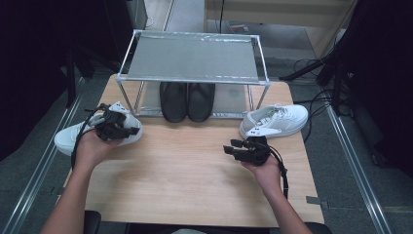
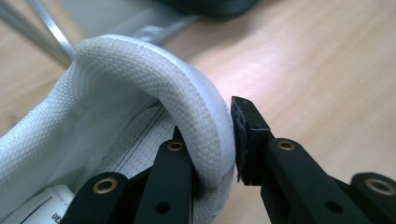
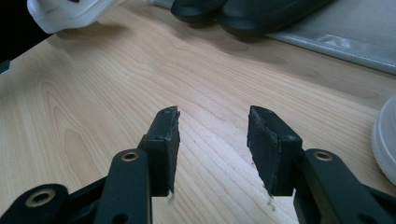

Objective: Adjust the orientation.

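Note:
A white sneaker point(image 1: 68, 137) lies at the table's left side, its toe past the left edge. My left gripper point(image 1: 127, 127) is shut on its padded heel collar point(image 2: 196, 93), one jaw inside the shoe and the other pad point(image 2: 245, 135) pressing from outside. The same sneaker point(image 3: 65, 11) appears far off in the right gripper view. A second white sneaker point(image 1: 275, 119) rests at the right by the rack's leg. My right gripper point(image 1: 233, 146) hovers just in front of it, open point(image 3: 212, 126), with nothing but bare wood between its jaws.
A metal-framed rack point(image 1: 192, 56) stands at the table's back. A pair of black shoes point(image 1: 187, 100) sits on its lower level. The light wooden table point(image 1: 195, 170) stretches in front of both hands. Cables and dark stands lie on the floor at the right.

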`<state>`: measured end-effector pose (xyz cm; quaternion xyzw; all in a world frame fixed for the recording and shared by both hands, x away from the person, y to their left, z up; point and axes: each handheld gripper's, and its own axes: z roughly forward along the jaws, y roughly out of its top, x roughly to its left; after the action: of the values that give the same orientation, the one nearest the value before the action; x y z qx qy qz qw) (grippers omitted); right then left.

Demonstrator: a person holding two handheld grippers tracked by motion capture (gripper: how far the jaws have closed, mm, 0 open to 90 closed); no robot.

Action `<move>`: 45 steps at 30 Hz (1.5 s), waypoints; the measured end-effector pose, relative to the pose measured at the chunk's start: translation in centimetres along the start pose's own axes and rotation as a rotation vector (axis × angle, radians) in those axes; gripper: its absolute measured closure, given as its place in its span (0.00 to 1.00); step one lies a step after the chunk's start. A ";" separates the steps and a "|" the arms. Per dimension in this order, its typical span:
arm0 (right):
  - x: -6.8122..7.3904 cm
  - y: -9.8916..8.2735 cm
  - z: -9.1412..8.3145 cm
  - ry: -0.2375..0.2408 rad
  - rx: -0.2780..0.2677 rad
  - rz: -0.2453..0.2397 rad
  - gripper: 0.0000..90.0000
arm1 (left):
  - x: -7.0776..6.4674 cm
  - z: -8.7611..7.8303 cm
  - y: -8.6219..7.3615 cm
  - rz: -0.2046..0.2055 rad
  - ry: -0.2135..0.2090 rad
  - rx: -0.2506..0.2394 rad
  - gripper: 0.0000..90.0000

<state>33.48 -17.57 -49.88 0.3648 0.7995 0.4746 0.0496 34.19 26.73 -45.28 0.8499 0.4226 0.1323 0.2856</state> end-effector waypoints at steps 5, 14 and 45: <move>0.2 0.4 0.4 0.013 0.004 -0.013 0.62 | -1.8 -0.4 0.0 0.010 -0.005 0.003 0.87; 0.6 1.2 1.7 0.044 0.018 -0.037 0.62 | -6.2 -0.7 0.6 0.059 -0.054 0.004 0.87; 0.5 1.5 2.2 0.056 0.024 -0.029 0.62 | -17.7 4.4 5.2 0.256 -0.260 0.069 0.86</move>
<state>34.83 -15.28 -49.74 0.3402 0.8114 0.4743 0.0296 28.85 8.55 -45.45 0.9159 0.2748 0.0423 0.2894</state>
